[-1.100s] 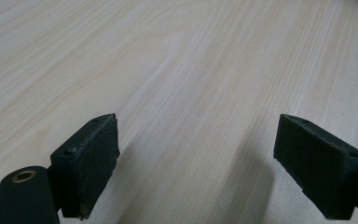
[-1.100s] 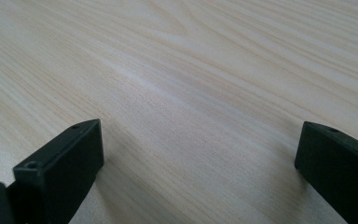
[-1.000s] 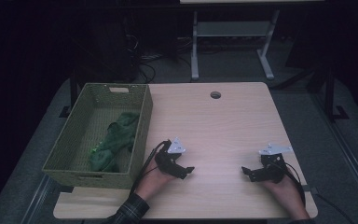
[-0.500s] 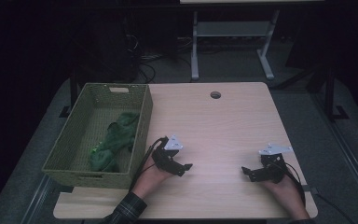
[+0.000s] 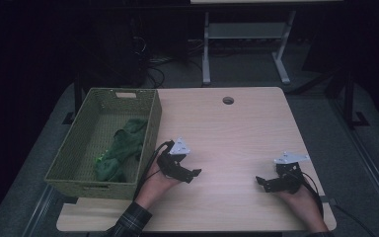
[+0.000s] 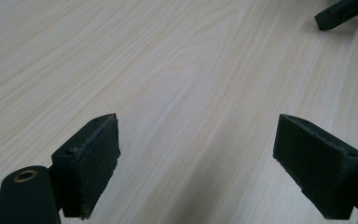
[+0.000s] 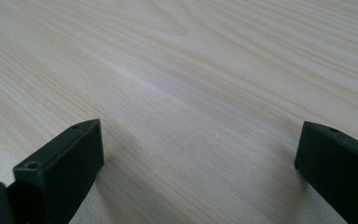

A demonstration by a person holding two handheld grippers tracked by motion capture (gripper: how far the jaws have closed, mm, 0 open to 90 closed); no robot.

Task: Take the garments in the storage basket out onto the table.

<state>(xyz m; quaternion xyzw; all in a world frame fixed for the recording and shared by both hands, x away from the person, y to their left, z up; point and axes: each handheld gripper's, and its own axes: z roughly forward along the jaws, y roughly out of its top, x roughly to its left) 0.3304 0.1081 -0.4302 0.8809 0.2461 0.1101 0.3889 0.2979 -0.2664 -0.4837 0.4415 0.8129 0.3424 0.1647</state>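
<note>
My left gripper (image 5: 193, 174) rests low over the wooden table (image 5: 232, 133), just right of a green woven basket (image 5: 89, 187), with its jaws pointing right. In the left gripper view the left gripper (image 6: 196, 140) is open over bare wood, with nothing between the pads. My right gripper (image 5: 260, 181) sits near the table's front right, jaws pointing left. The right gripper view shows the right gripper (image 7: 200, 135) open wide, also with nothing in it. A crumpled green cloth (image 5: 121, 150) lies inside the basket.
A round cable hole (image 5: 228, 100) sits near the table's far edge. A jaw tip of the other gripper (image 6: 340, 11) shows at the top right of the left gripper view. Beyond the table stands a white desk frame (image 5: 246, 34) on dark floor.
My left gripper has shifted slightly back and toward the basket. The right gripper has stayed still.
</note>
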